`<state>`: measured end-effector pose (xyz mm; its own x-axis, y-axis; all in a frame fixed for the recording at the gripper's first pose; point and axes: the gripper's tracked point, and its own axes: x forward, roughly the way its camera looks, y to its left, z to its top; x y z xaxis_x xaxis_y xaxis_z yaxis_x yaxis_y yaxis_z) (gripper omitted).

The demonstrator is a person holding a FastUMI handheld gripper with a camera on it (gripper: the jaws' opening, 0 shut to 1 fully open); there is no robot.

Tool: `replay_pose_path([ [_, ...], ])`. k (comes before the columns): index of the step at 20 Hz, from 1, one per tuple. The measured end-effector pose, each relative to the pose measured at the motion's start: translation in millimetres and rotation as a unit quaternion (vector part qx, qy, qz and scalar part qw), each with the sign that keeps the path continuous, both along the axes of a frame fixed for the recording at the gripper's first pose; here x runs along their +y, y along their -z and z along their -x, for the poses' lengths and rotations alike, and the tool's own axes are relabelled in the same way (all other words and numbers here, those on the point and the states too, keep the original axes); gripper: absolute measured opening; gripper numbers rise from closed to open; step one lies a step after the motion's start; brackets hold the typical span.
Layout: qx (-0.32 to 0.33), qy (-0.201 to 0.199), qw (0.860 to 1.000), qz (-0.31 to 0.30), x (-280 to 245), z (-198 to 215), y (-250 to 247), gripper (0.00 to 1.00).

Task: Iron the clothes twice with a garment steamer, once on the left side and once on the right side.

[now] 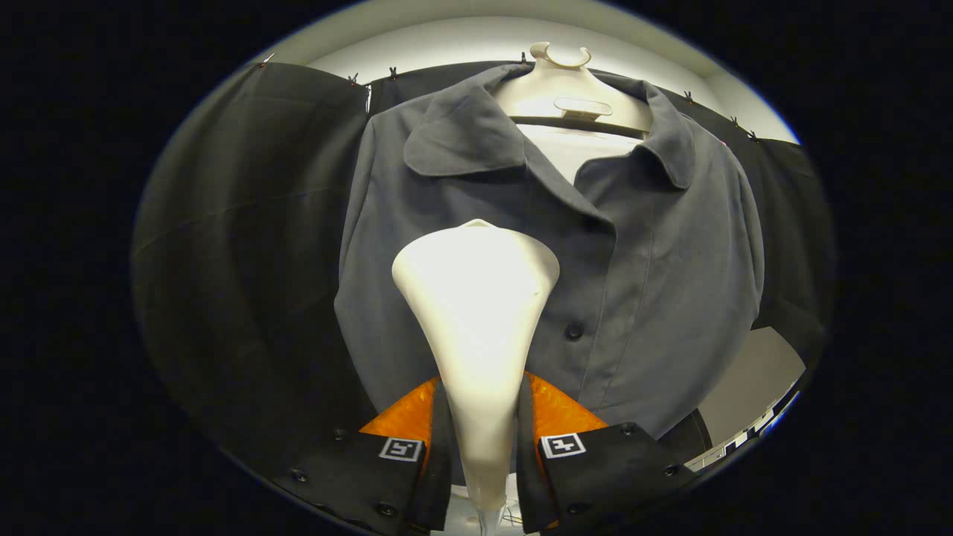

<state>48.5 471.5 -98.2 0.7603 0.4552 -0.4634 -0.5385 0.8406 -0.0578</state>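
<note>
The tool (482, 447) has its two fingers closed against the narrow neck of a white steamer (476, 313), one on each side. The steamer's wide head flares up beyond the fingers and lies against the front of a grey shirt (655, 283), just beside its row of buttons. The shirt hangs buttoned on a pale hanger (562, 82), collar spread open.

The garment steamer (476, 313) was glossy cream-white, and the gripper (482, 447) had both fingers clamped on its neck. The shirt (655, 283) was plain slate grey with dark buttons (573, 330). The hanger (560, 82) was off-white, and the cloth wall (246, 246) was black.
</note>
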Motion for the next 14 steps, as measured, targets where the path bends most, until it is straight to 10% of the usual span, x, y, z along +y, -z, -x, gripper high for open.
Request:
replay_pose_path([
  [14,0.062,-0.004,0.997,0.056,-33,34,108,0.44],
])
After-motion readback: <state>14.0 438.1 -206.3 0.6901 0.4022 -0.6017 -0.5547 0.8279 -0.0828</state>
